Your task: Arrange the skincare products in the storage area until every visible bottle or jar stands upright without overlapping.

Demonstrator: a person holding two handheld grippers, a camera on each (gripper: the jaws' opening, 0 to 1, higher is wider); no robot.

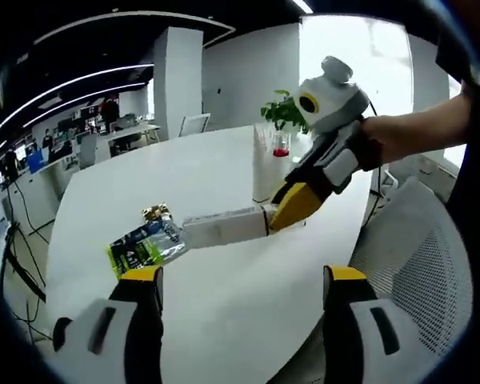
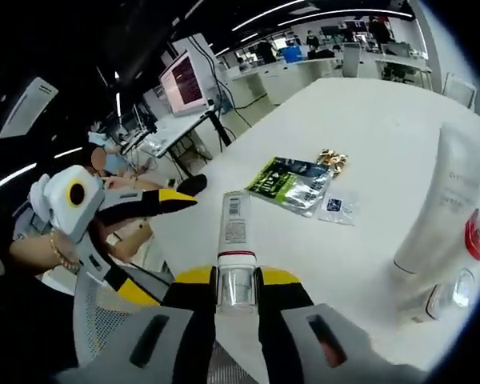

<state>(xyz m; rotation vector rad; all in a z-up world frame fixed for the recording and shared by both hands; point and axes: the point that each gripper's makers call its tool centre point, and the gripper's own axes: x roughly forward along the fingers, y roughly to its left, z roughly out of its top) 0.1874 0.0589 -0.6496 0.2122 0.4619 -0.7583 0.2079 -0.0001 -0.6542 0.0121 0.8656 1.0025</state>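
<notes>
My left claw (image 1: 240, 292) hangs open, low in the left gripper view. Right claw (image 2: 236, 290) is clamped on the cap end of the lying tube (image 2: 234, 232), centre frame. Step in hand: raising it upright. Next I tip it onto its cap. Bare bench (image 2: 368, 144) lies upper right; standing bottles (image 2: 444, 200) crowd the right edge.
</notes>
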